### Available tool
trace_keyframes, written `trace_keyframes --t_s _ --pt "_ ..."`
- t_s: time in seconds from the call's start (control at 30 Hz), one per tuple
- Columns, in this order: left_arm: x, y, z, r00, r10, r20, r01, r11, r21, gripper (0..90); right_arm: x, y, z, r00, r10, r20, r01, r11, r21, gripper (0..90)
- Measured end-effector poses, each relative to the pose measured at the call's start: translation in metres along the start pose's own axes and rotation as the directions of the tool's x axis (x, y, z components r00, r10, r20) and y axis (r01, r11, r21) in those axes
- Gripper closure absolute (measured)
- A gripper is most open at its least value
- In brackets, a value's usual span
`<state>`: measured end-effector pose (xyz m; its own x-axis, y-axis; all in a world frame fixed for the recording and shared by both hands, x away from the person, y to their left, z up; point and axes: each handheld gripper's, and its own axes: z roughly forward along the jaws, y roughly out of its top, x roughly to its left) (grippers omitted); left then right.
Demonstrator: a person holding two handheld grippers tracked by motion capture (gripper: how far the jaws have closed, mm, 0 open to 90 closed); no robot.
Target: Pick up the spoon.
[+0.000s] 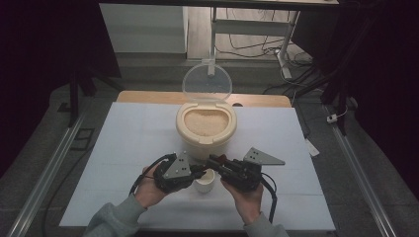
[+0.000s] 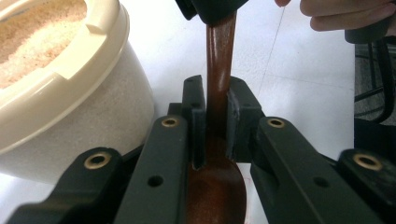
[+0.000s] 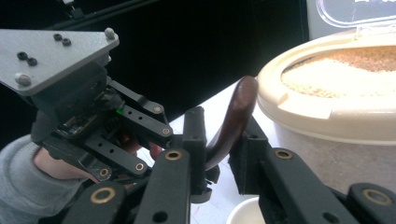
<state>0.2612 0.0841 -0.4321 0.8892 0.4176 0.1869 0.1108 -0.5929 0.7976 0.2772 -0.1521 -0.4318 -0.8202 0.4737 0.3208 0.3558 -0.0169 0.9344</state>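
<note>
A cream rice container (image 1: 205,129) stands on the white table (image 1: 128,143), its clear round lid (image 1: 207,82) hinged up behind it and its bowl full of pale grain (image 1: 205,121). Everything else sits on the person's side of that container.

Just in front of the container, the left tool (image 1: 196,171) and the right tool (image 1: 213,162) meet tip to tip, each held in a hand (image 1: 148,190), with a small white cup (image 1: 204,180) on the table directly below where they meet.

A dark brown wooden spoon (image 2: 219,116) passes between both tools. In the left gripper view, the left tool's jaws are nearly closed, pressing the spoon's neck from both sides just above the bowl of the spoon, which lies toward the camera; the container wall is just beside it on the left of that view. At the top of that view the handle runs up into the black body of the other tool, next to the fingers (image 2: 345,16) of the other hand.

In the right gripper view, the right tool's jaws stand a narrow way apart with the spoon's curved handle end (image 3: 236,116) rising between them. The handle lies against the left-hand jaw; whether the other jaw touches it cannot be told. The left tool's grey plate (image 3: 53,53) shows on the side away from the container, and the cup's rim (image 3: 245,212) shows below.
</note>
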Motion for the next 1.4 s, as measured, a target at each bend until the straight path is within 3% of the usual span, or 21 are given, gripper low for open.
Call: trace_keyframes --t_s 0.13,0.23,0.3,0.37,0.4,0.43,0.6,0.67,0.77,0.9,1.07,1.17,1.4 --pt "-0.002 0.000 0.000 0.9999 -0.002 -0.015 0.002 1.0000 -0.001 77.1 0.003 0.001 0.000 0.9996 -0.016 -0.023 0.016 1.000 -0.005 82.9" --pt "0.002 -0.001 -0.002 0.9988 -0.049 0.008 0.049 0.9984 -0.028 74.3 0.004 0.002 -0.001 0.9996 -0.011 -0.027 0.010 1.000 -0.016 83.1" --pt "0.005 -0.002 -0.005 0.9967 -0.081 0.007 0.081 0.9959 -0.039 63.5 0.003 0.003 -0.004 0.9997 -0.020 -0.014 0.019 0.999 -0.031 83.1" --pt "0.007 -0.006 -0.010 0.9934 -0.114 0.005 0.114 0.9920 -0.053 48.5 -0.003 0.006 -0.011 0.9998 -0.001 -0.019 0.000 0.998 -0.068 83.1" --pt "0.008 -0.009 -0.013 0.9908 -0.135 0.000 0.135 0.9888 -0.063 48.5 -0.003 0.006 -0.011 0.9998 -0.001 -0.019 0.000 0.998 -0.068 83.1" --pt "0.008 -0.012 -0.016 0.9882 -0.153 -0.008 0.152 0.9860 -0.069 41.2 -0.007 0.008 -0.016 0.9997 0.006 -0.022 -0.008 0.996 -0.086 83.2" --pt "0.013 -0.036 -0.032 0.9748 -0.217 -0.052 0.214 0.9752 -0.055 34.7 -0.010 0.013 -0.024 0.9998 -0.002 -0.018 0.000 0.993 -0.117 83.1" --pt "0.016 -0.049 -0.038 0.9666 -0.247 -0.070 0.244 0.9687 -0.045 32.4 -0.011 0.015 -0.028 0.9999 -0.005 -0.014 0.003 0.992 -0.128 83.2" --pt "0.022 -0.070 -0.047 0.9482 -0.307 -0.081 0.304 0.9516 -0.044 30.0 -0.012 0.018 -0.032 0.9999 -0.014 -0.007 0.013 0.990 -0.141 83.2" --pt "0.027 -0.097 -0.059 0.9256 -0.357 -0.126 0.355 0.9341 -0.035 27.5 -0.013 0.021 -0.036 0.9998 -0.018 -0.003 0.018 0.988 -0.152 83.2" --pt "0.033 -0.131 -0.071 0.8918 -0.418 -0.172 0.422 0.9064 -0.016 25.2 -0.015 0.025 -0.041 0.9997 -0.026 0.001 0.026 0.985 -0.172 83.1" --pt "0.034 -0.143 -0.075 0.8802 -0.438 -0.184 0.444 0.8960 -0.007 23.0 -0.015 0.030 -0.048 0.9994 -0.035 0.010 0.036 0.980 -0.194 83.1" --pt "0.036 -0.153 -0.078 0.8620 -0.470 -0.189 0.478 0.8782 -0.003 20.7 -0.019 0.036 -0.059 0.9986 -0.041 0.035 0.047 0.973 -0.225 83.1"
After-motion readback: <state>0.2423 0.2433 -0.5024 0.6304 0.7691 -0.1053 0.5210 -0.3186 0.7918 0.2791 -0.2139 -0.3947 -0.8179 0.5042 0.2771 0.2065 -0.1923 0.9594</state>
